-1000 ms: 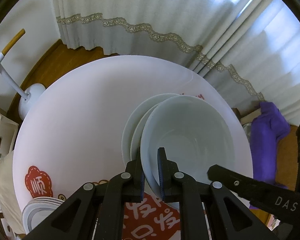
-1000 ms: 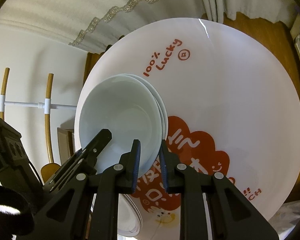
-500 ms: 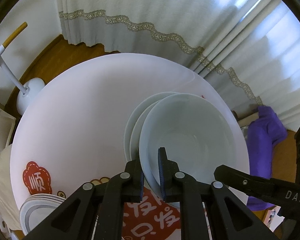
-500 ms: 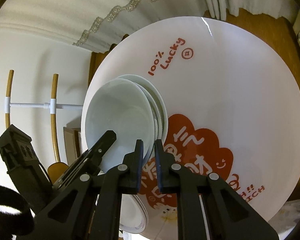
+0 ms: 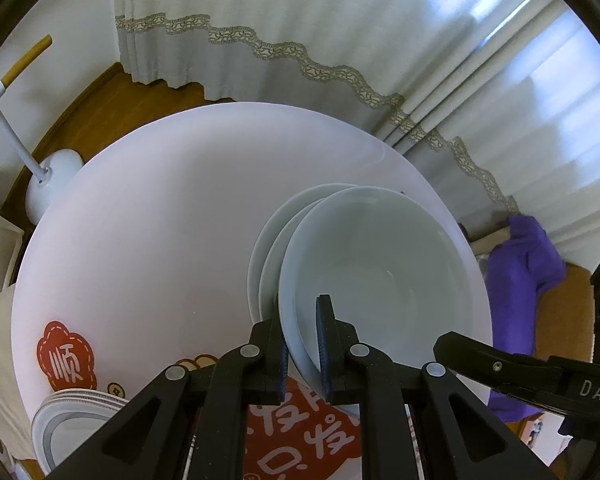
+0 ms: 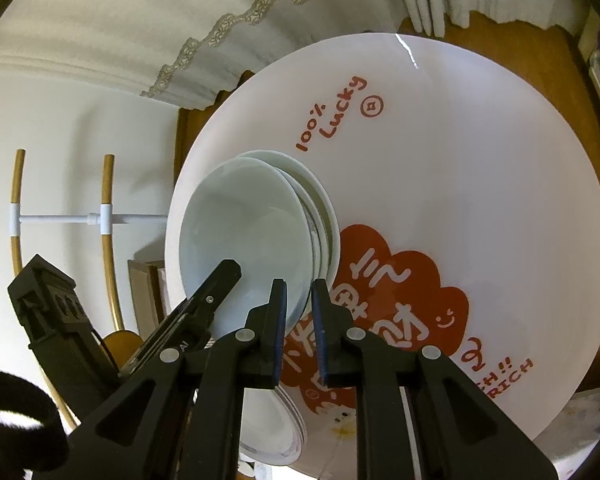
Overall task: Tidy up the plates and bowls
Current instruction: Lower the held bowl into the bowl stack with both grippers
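A stack of pale white bowls point(image 5: 380, 276) is held above a round white table point(image 5: 148, 240) with red lucky prints. My left gripper point(image 5: 302, 344) is shut on the near rim of the bowl stack. My right gripper point(image 6: 298, 328) is shut on the same stack's rim point(image 6: 300, 304) from the other side; the bowls point(image 6: 244, 240) fill the left of its view. Each gripper shows in the other's view. A stack of grey-rimmed plates point(image 5: 72, 420) lies at the table's near left edge, also seen below the right gripper point(image 6: 276, 436).
White lace-trimmed curtains point(image 5: 300, 40) hang behind the table. A white stand with wooden-tipped bars point(image 6: 60, 218) is at the left. A purple cloth point(image 5: 520, 280) lies on the floor at the right. Wooden floor surrounds the table.
Both grippers have lifted the bowl stack a little and drawn back, so the table looks smaller and farther. The grips on the rim are unchanged.
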{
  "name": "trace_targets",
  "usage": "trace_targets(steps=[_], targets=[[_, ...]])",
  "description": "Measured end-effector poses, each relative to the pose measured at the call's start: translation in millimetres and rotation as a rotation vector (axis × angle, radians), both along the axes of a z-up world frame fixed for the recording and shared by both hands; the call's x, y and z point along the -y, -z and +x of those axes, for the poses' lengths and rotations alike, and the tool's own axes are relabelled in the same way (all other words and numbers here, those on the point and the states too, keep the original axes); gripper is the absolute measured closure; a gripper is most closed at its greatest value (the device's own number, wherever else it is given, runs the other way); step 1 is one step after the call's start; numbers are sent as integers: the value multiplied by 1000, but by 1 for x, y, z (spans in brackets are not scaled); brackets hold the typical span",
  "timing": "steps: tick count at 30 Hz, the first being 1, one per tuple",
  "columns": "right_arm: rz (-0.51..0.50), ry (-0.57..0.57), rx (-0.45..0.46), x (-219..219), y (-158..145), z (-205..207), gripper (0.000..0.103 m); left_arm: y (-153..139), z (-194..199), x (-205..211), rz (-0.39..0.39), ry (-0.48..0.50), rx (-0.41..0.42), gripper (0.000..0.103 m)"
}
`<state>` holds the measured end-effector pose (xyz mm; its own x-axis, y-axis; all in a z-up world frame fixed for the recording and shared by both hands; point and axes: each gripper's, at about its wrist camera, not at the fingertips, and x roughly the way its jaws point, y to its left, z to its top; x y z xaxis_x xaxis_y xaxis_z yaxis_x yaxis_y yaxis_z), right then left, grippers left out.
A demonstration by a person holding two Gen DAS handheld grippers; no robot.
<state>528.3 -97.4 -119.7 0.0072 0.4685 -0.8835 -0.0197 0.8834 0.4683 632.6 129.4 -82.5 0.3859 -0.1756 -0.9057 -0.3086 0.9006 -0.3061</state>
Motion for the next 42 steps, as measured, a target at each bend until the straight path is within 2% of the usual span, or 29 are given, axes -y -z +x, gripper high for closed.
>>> trace_targets(steps=[9, 19, 25, 42], targets=[[-129, -52, 112, -16, -1, 1, 88, -2, 1, 5, 16, 9, 4, 96], [-141, -58, 109, -17, 16, 9, 85, -1, -1, 6, 16, 10, 10, 96], [-146, -52, 101, -19, 25, 13, 77, 0, 0, 7, 20, 5, 8, 96], [-92, -87, 107, -25, 37, 21, 79, -1, 0, 6, 11, -24, 2, 93]])
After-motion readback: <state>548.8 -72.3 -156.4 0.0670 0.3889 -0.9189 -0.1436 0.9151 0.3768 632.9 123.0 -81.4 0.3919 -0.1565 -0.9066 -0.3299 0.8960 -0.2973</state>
